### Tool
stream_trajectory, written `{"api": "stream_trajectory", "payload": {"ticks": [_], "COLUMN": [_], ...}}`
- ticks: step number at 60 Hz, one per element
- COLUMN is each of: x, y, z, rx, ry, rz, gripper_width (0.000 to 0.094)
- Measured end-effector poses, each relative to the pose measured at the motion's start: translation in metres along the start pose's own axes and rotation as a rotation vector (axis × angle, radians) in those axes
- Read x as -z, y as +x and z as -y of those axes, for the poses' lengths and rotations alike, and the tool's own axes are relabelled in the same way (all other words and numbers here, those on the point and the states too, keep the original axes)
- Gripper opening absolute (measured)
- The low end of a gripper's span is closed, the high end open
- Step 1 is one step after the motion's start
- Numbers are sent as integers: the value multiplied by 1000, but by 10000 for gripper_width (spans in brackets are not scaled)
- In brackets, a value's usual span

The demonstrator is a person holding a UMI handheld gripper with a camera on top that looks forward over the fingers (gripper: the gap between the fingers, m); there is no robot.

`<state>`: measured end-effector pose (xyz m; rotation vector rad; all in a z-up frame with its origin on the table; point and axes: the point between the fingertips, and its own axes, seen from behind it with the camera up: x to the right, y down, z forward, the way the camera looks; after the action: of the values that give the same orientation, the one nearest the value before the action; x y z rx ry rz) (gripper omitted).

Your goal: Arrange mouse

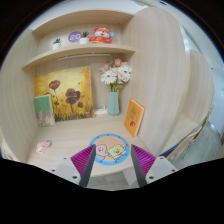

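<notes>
Nearest your lens: the gripper, its two grey fingers rising from the bottom of the frame, each faced with a purple pad; you hold them apart, with a clear gap and nothing clamped. Between and just above the fingertips, low centre of the frame, you have a small rounded item with a blue rim and a cartoon print on top, taken here as the mouse; it rests on the desk, and whether the pads touch it cannot be told. Surface: pale wood-grain laminate, smooth and matte, forming a niche with a matching back panel and a curved side panel to the right of frame. Left of centre, a square canvas painting of dark red poppies on a yellow ground leans on the back wall; a smaller green card leans beside it at far left. Centre: a slim light-blue vase holding pink and white flowers. Right of the vase: an orange picture card, standing tilted. Lower left on the desk: a small pink object, unidentifiable. Upper frame: a shelf of the same laminate carrying an orange-and-white figurine and small pale ornaments.
</notes>
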<state>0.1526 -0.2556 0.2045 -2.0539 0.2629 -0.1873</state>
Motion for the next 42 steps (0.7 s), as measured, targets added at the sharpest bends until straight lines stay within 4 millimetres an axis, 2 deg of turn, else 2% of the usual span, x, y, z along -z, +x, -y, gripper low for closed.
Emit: {"api": "stream_trajectory", "payload": {"ticks": [1, 8, 17, 23, 31, 37, 42], "x": [-3, -13, -22, -25, -31, -40, -51], "y": [-10, -31, -92, -147, -230, -290, -334], "z": [-8, -39, -90, -123, -159, -175, -179], "rx": [-9, -8, 13, 38, 67, 96, 110], "ry": [0, -56, -128, -189, -255, -286, -294], "rz": [-7, 8, 59, 127, 231, 299, 344], "gripper_width": [689, 681, 679, 679, 682, 680, 679]}}
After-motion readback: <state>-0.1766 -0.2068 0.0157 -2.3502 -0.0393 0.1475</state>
